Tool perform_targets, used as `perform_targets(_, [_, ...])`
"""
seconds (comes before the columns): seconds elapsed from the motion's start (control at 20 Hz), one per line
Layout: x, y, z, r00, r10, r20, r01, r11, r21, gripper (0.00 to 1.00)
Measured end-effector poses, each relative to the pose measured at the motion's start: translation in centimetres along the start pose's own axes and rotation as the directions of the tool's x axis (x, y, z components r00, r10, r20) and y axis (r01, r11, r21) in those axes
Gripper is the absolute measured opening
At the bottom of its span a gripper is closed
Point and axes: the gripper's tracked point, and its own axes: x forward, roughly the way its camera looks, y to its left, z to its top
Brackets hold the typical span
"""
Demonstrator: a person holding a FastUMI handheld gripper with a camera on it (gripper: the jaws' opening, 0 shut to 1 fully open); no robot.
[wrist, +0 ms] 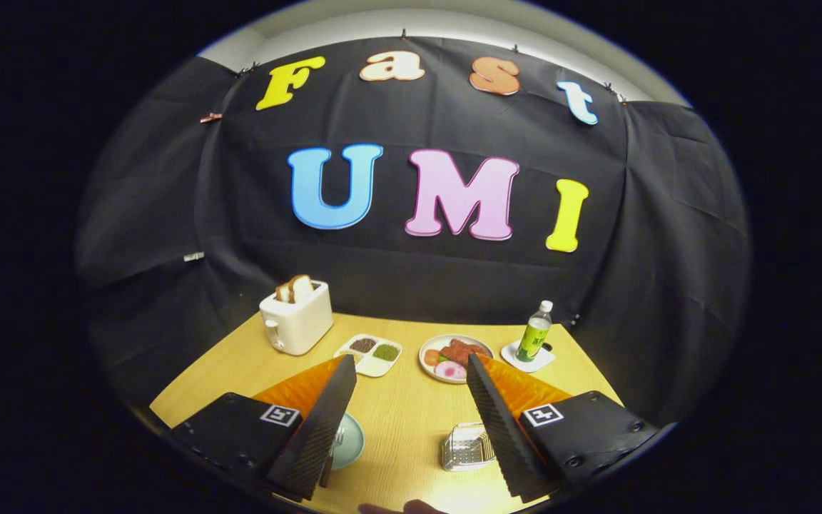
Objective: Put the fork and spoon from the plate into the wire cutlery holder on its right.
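The gripper (411,400) hangs above the wooden table (404,421) with its two fingers spread wide and nothing between them but bare tabletop.

Taking the wire cutlery holder (465,447) as the landmark: it stands on the table just inside the right finger, touching that finger's inner edge in the view, and looks empty, though its far side is hidden. Well to the holder's left, across the open gap, lies the pale green plate (350,441), mostly covered by the left finger. A fork (335,444) rests on it — tines showing, handle running down along the finger's edge. The spoon cannot be made out.

Beyond the holder, further back on the table, sits a round plate of food (454,357). To the right of that, a green bottle (535,333) stands upright on a small white coaster (525,359). Back and left of the holder is a divided white tray (369,354) with dark and green fillings, and beyond that a white toaster (298,318) with bread slices poking out.
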Motion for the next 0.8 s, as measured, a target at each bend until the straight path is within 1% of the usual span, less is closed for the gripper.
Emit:
perform_targets(0.2, [1.1, 2.2, -3.5, 0.992, 0.059, -0.109, -0.058, 0.998, 0.008, 0.97])
perform_targets(0.35, [1.6, 5.2, -6.0, 0.972, 0.142, -0.187, -0.135, 0.99, 0.048, 0.97])
perform_targets(0.5, [2.6, 6.7, -8.6, 0.952, 0.148, -0.268, -0.135, 0.989, 0.066, 0.98])
perform_targets(0.65, [3.9, 9.0, -11.8, 0.92, 0.164, -0.357, -0.154, 0.987, 0.055, 0.98])
perform_targets(0.8, [4.9, 10.7, -15.8, 0.865, 0.166, -0.474, -0.194, 0.981, -0.009, 0.98])
